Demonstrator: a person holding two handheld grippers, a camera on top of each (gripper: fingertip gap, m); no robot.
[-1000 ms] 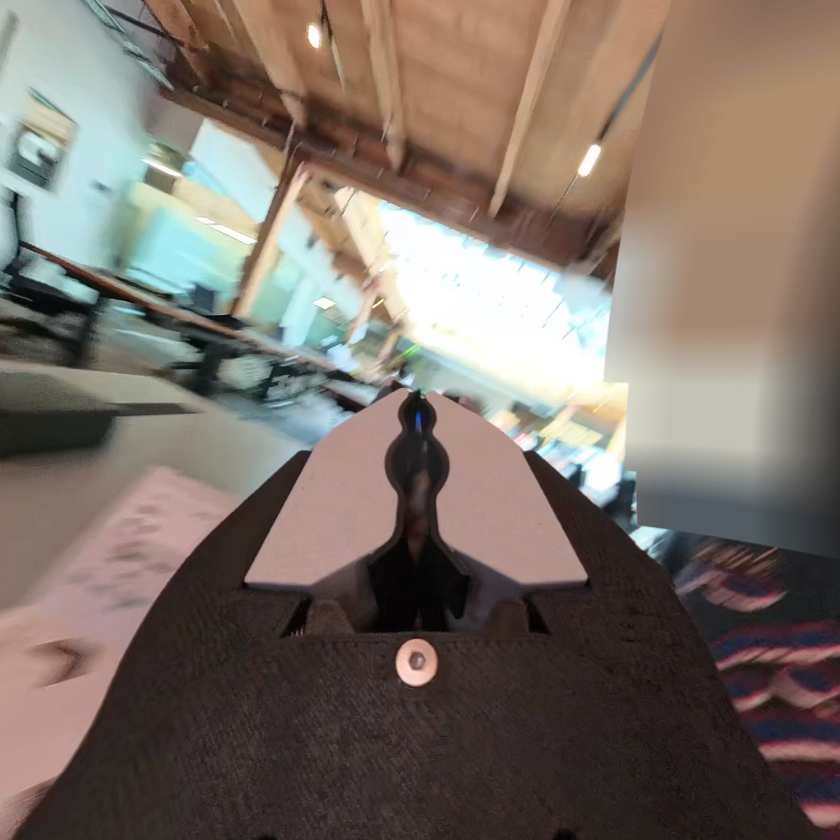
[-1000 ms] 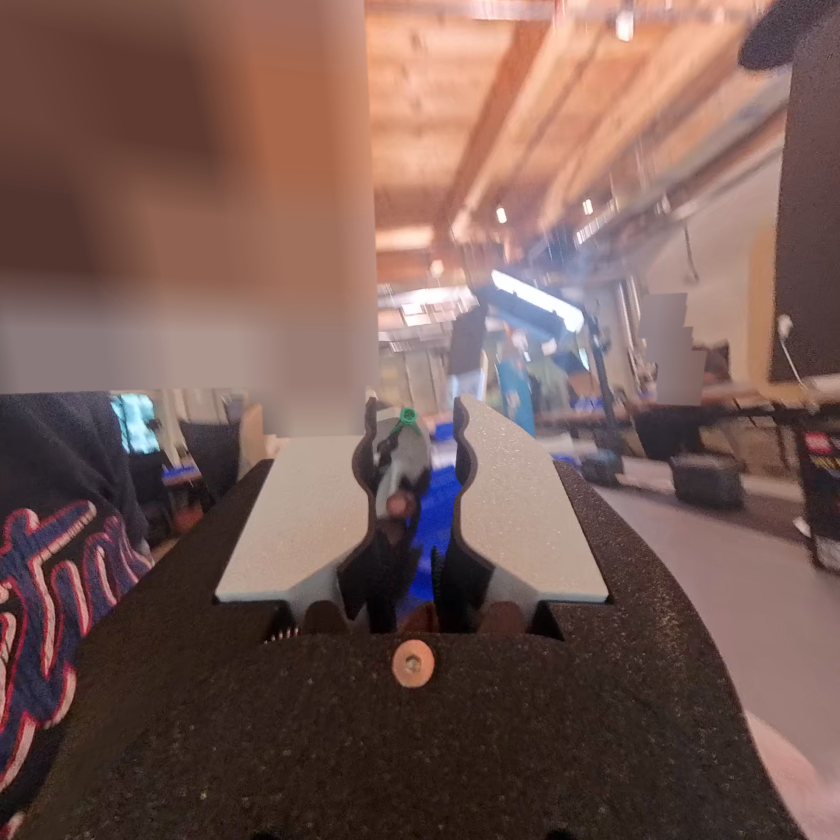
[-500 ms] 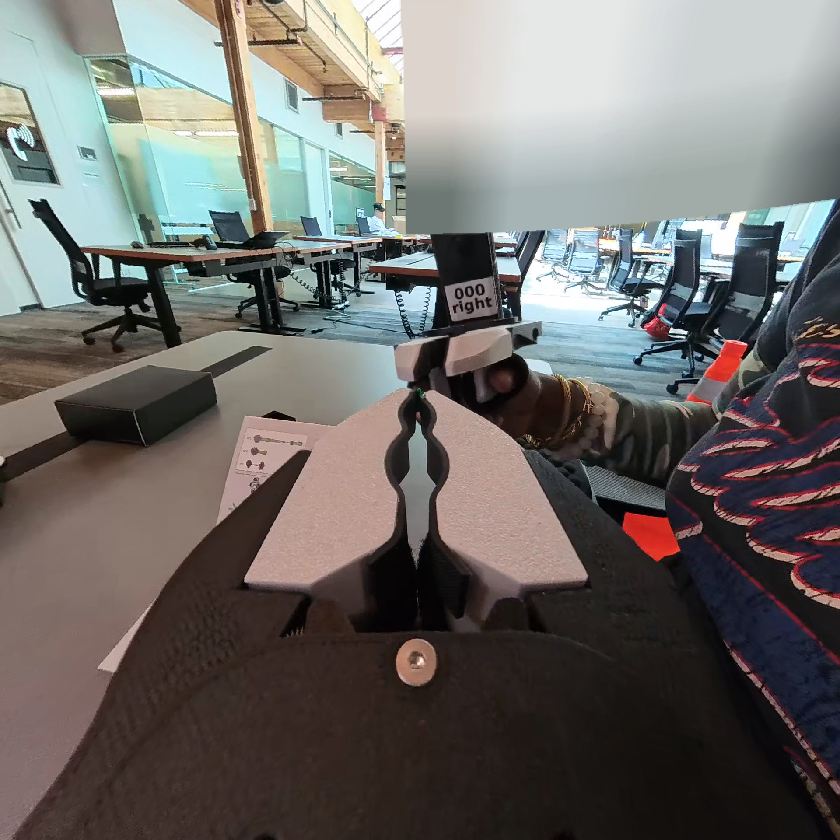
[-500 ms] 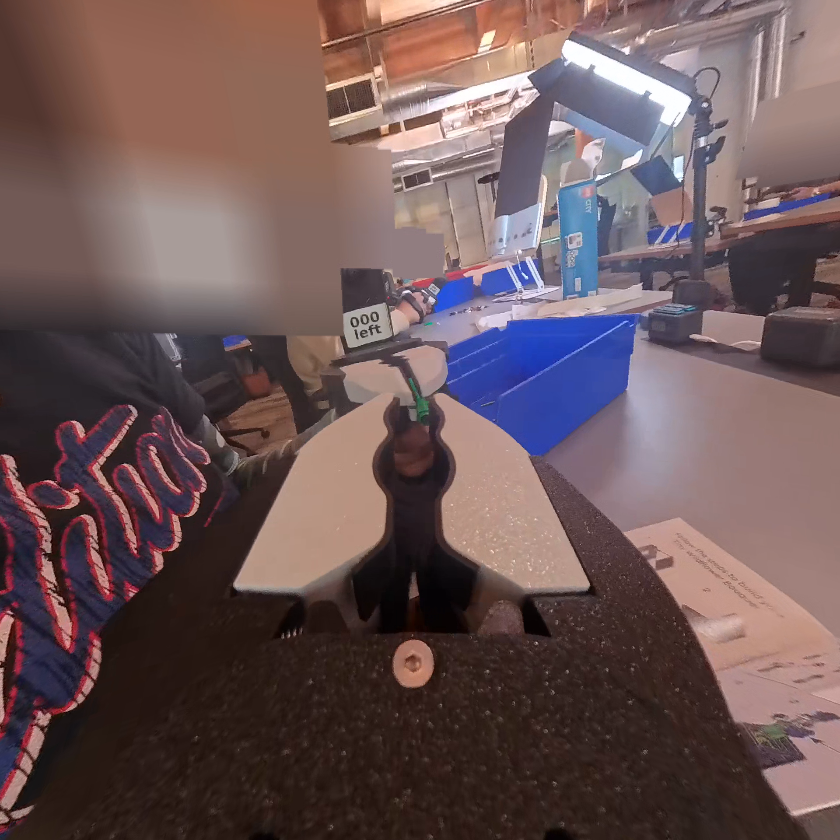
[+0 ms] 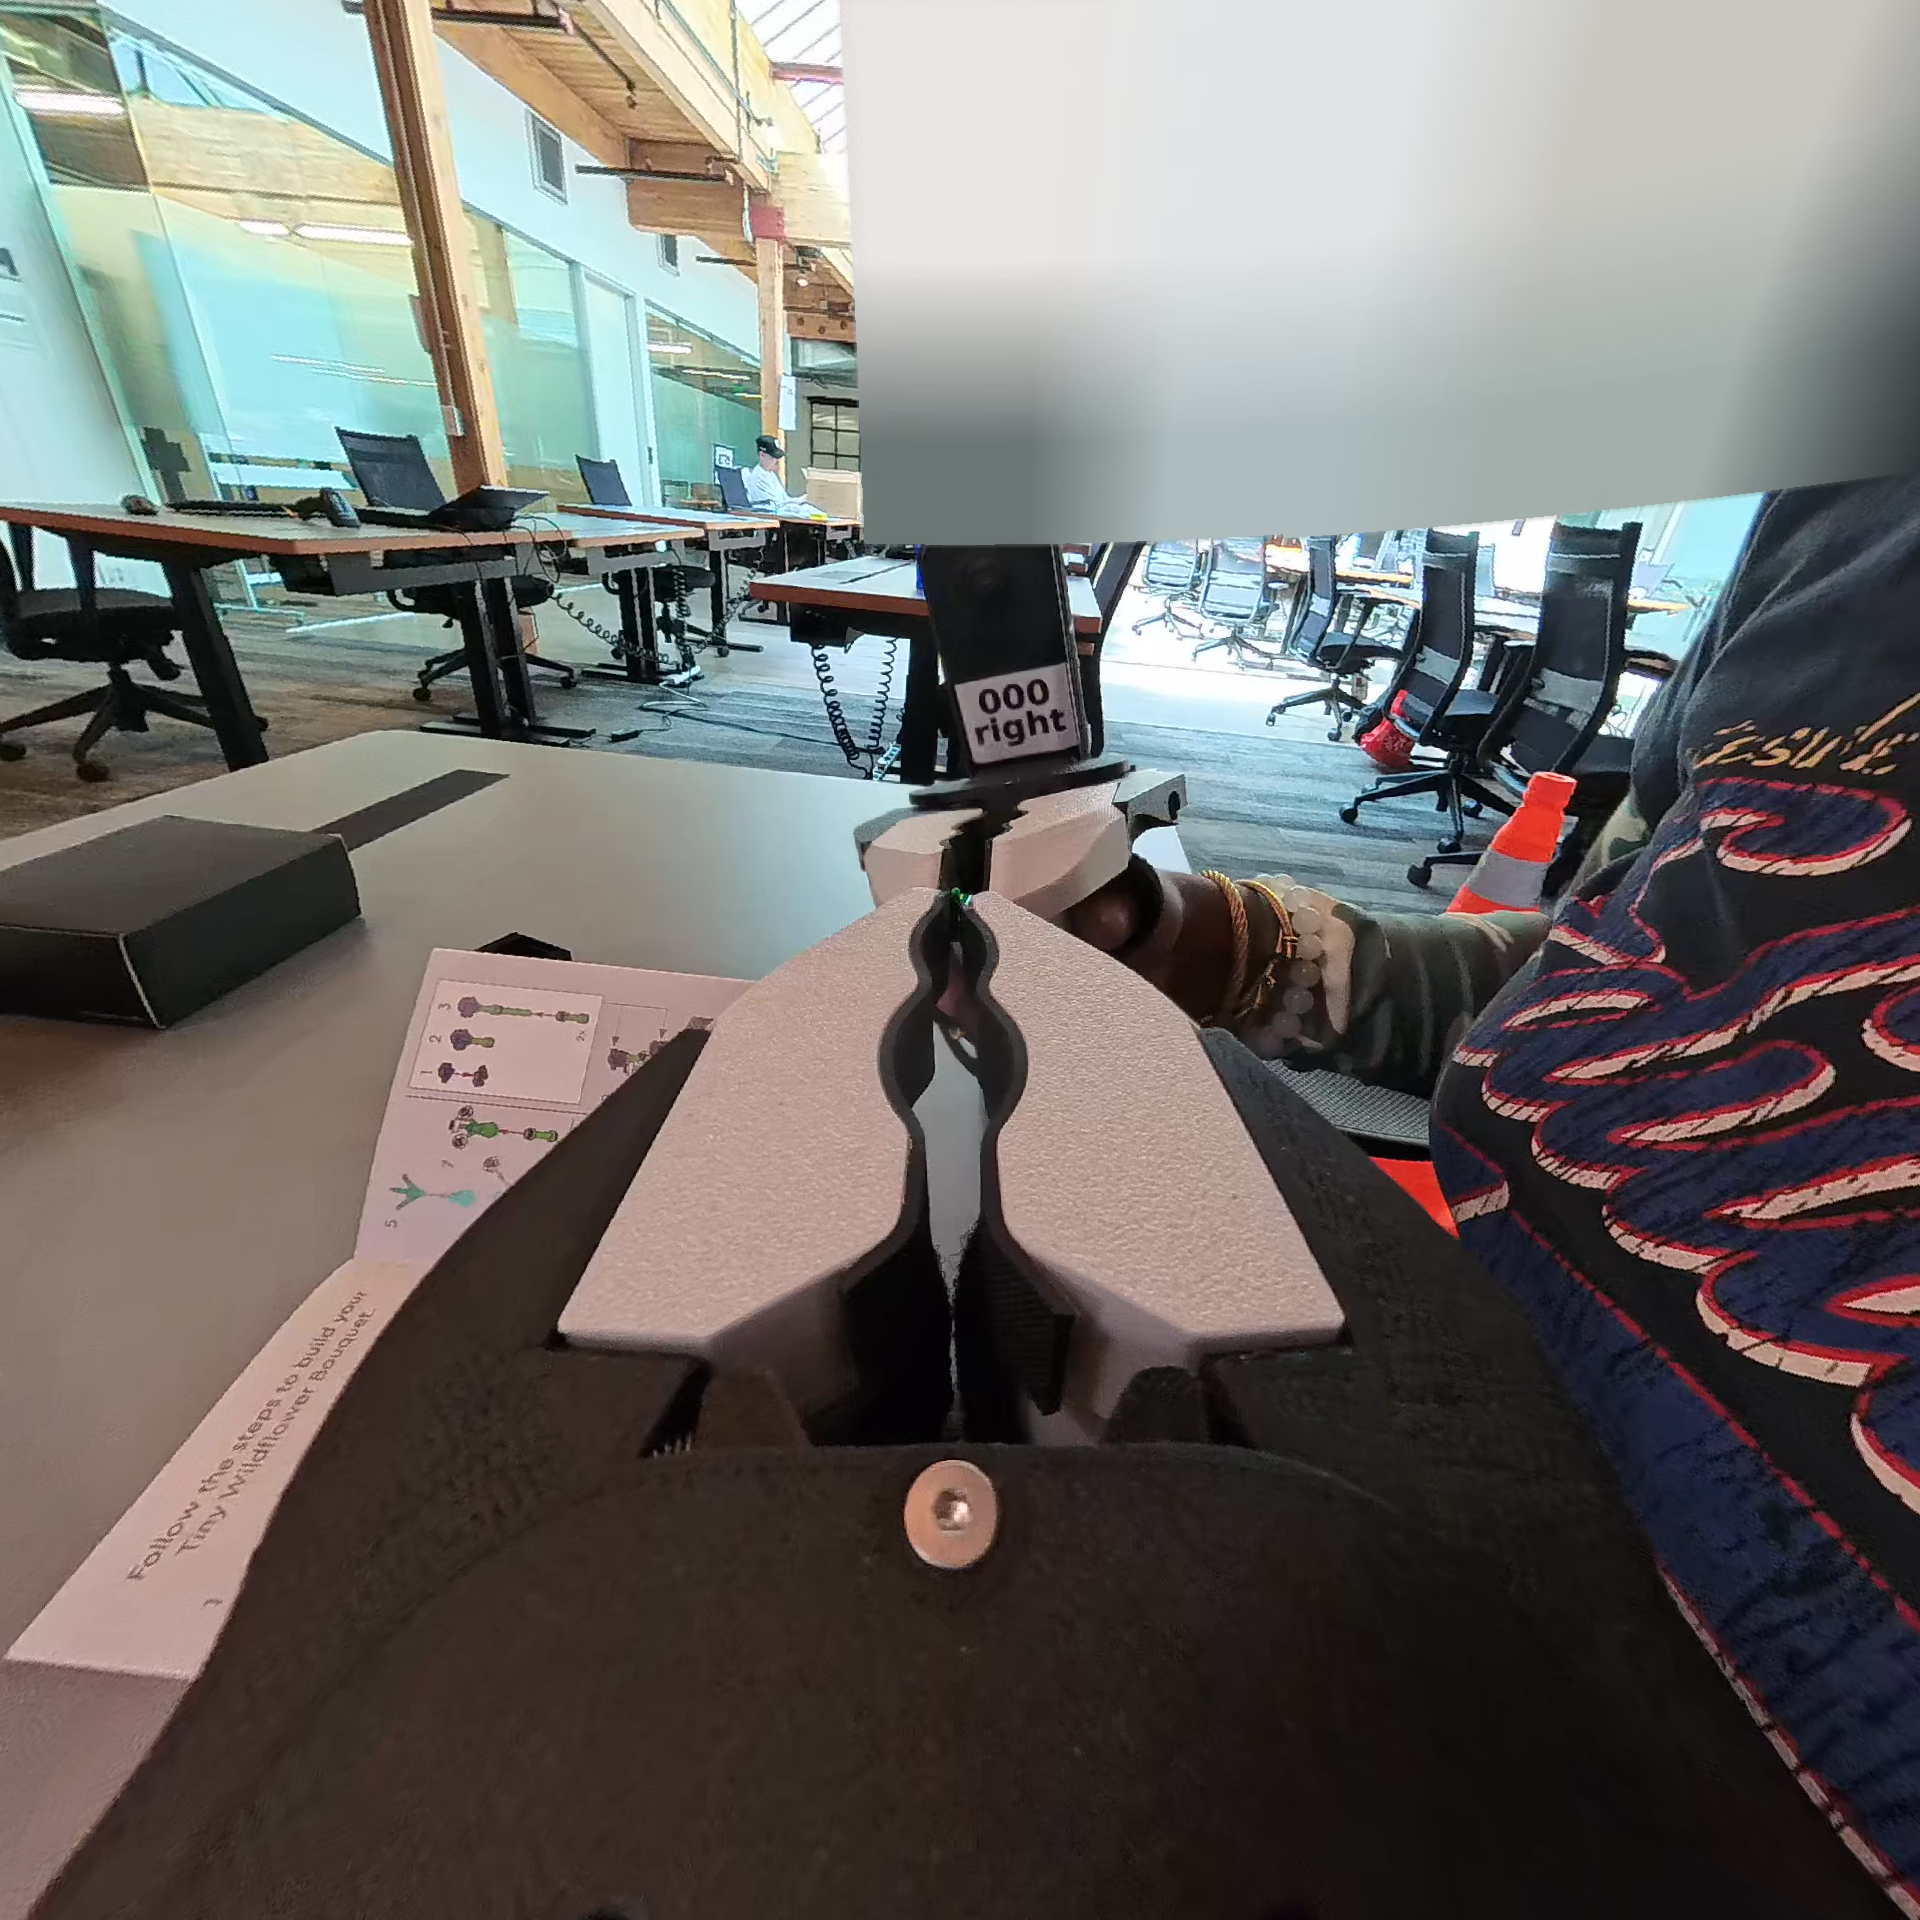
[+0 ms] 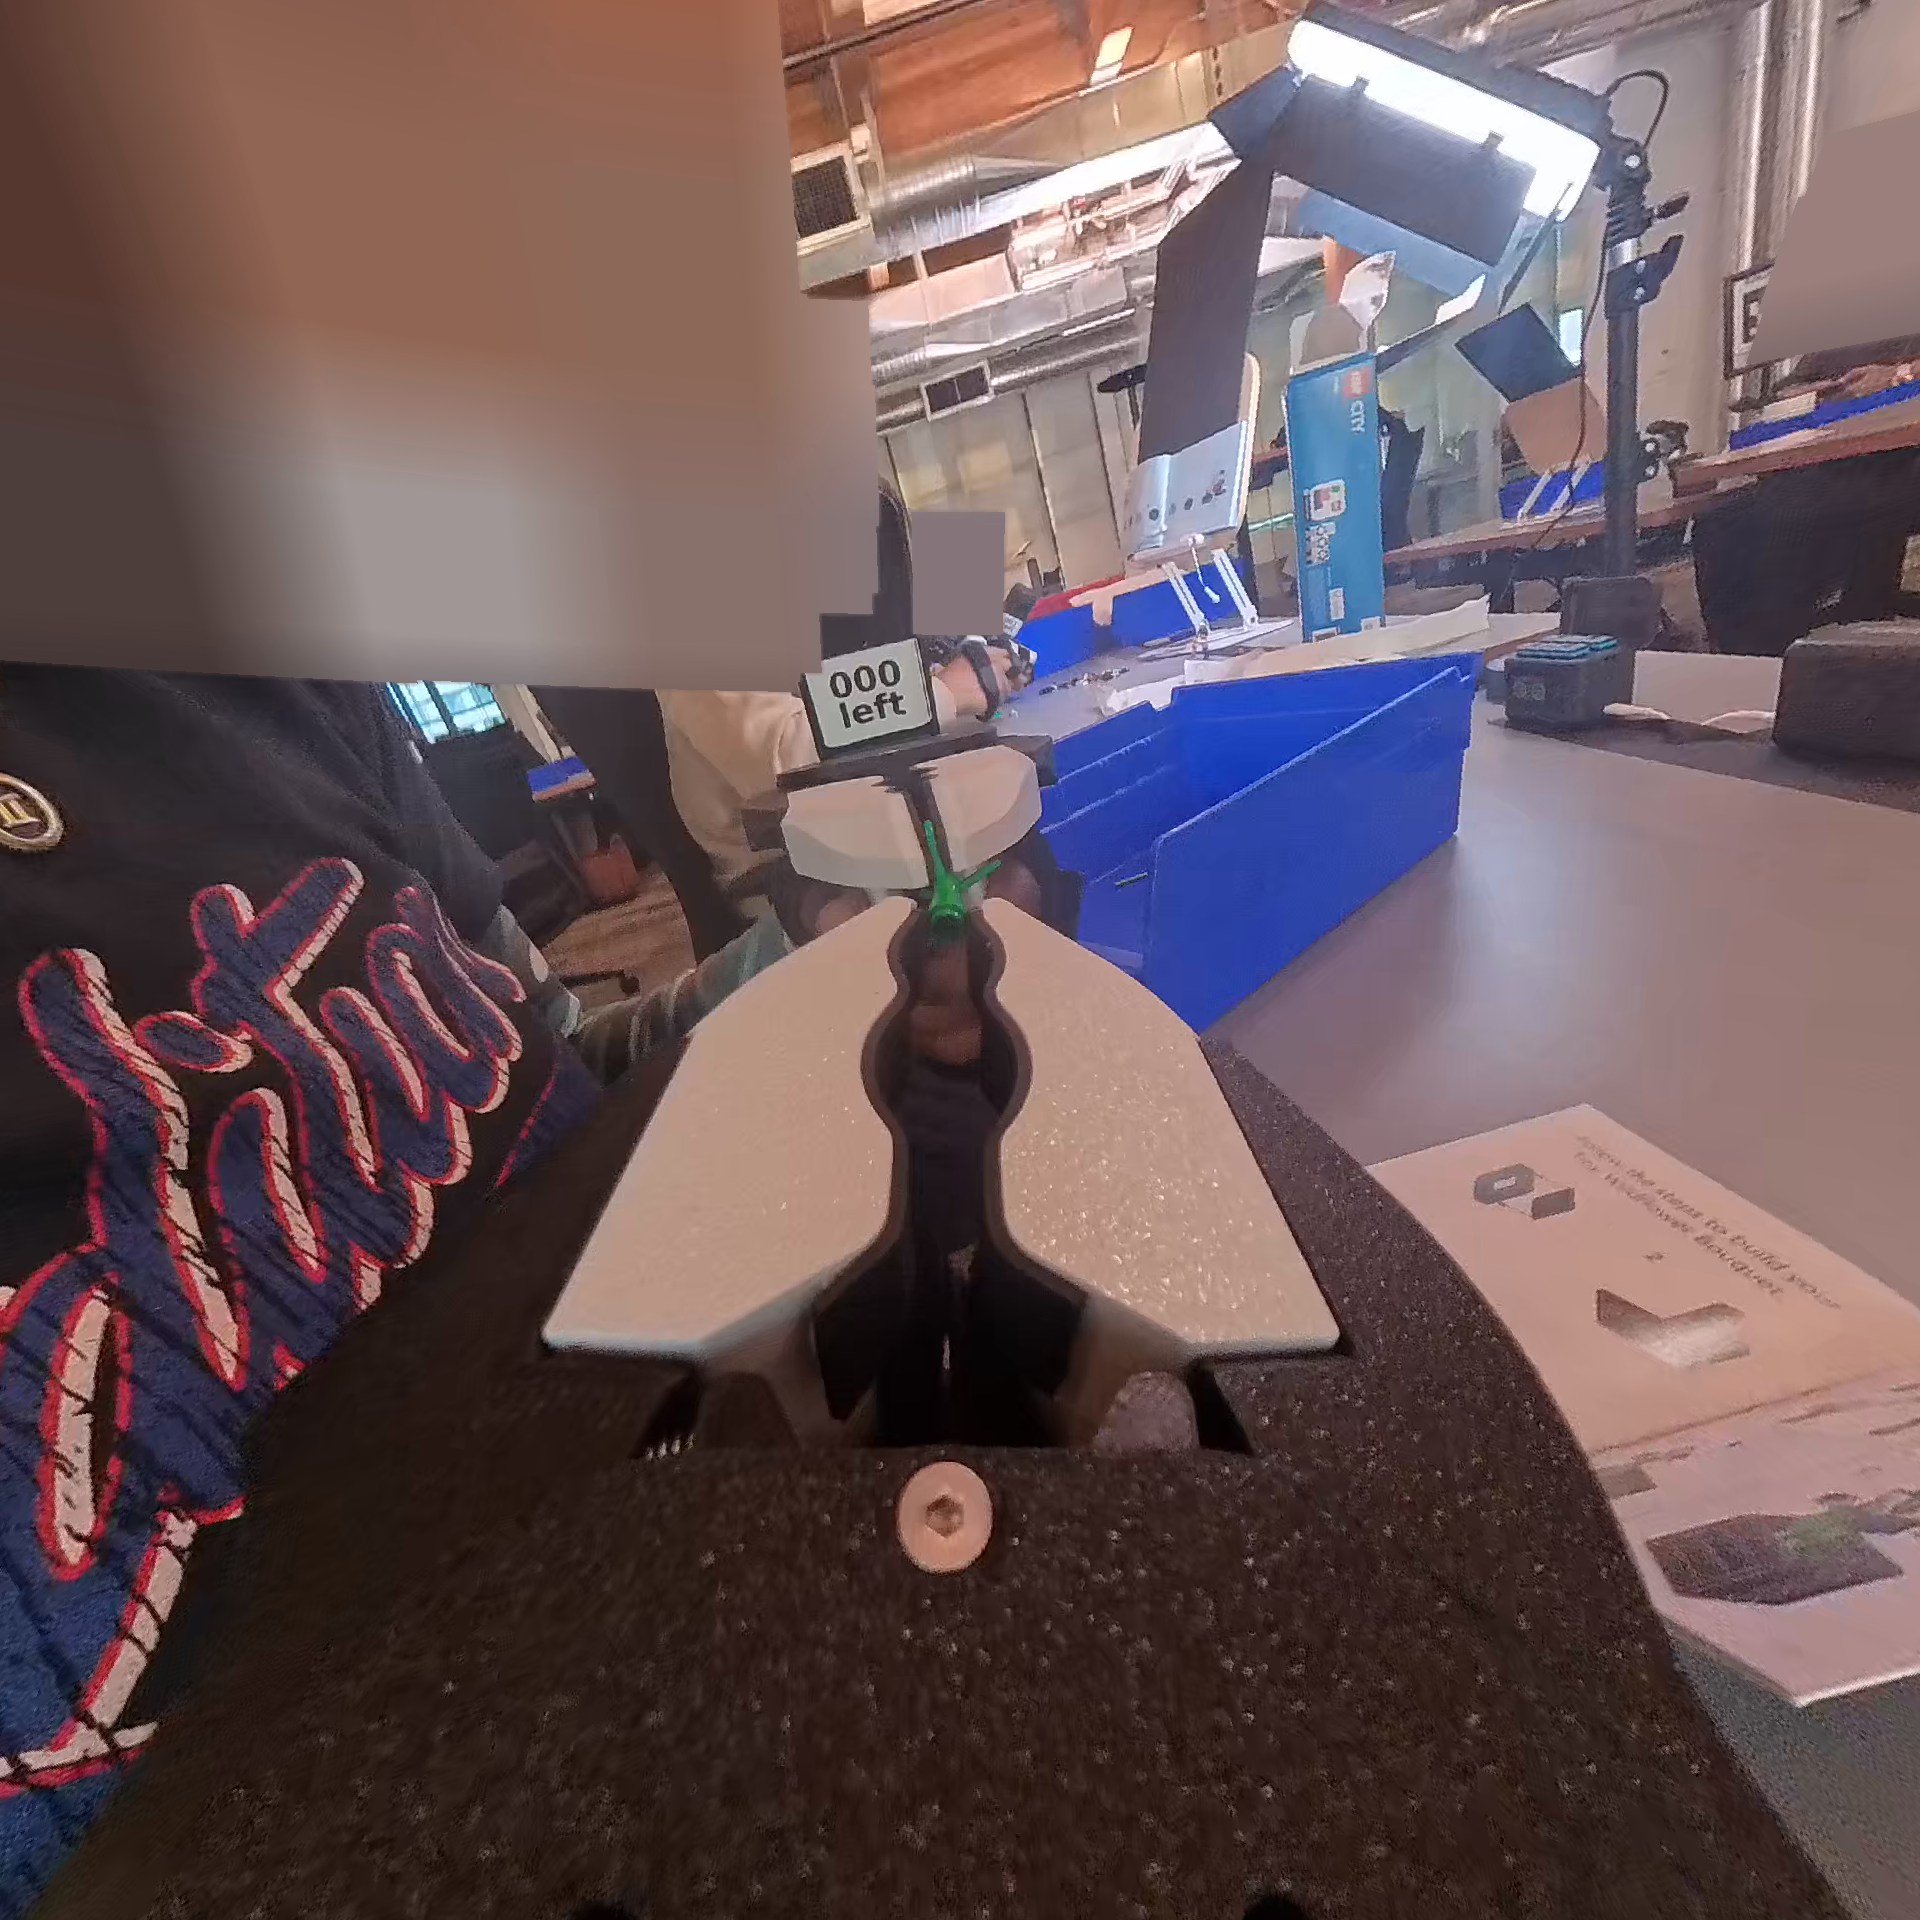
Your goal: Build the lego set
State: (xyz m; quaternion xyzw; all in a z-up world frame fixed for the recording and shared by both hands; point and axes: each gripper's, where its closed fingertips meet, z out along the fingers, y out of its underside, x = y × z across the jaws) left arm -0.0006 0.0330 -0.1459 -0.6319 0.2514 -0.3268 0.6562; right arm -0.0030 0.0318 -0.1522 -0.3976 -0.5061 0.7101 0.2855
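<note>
The right tongs [image 6: 943,914] are seen pressed together on a small green stem piece [image 6: 943,883], pinched at the very tips so that its forked top stands up past them. Just beyond the tips, nose to nose, the left tongs [image 6: 914,821] are met; in the left wrist view the left tongs [image 5: 961,909] are likewise pressed together at the tips, with only a speck of green [image 5: 957,896] showing there, so it cannot be told whether the same piece is pinched by both or merely touched. Below and to the side of the right tongs an instruction sheet [image 6: 1662,1351] lies on the grey table [image 6: 1558,935], and farther off a blue bin [image 6: 1299,790] stands. Beside the left tongs a black box [image 5: 166,914] rests on the table.

For the step in hand, judged to be a join or hand-over of the stem, both tongs are best kept in line and steady, with the second grip taken low on the stem before the first is eased, since so thin a piece could twist or spring away.

Compared with half a second ago, little has changed: both pairs were already tip to tip. A second ago both views were blurred and pointed at the ceiling, and the right tongs were spread.
</note>
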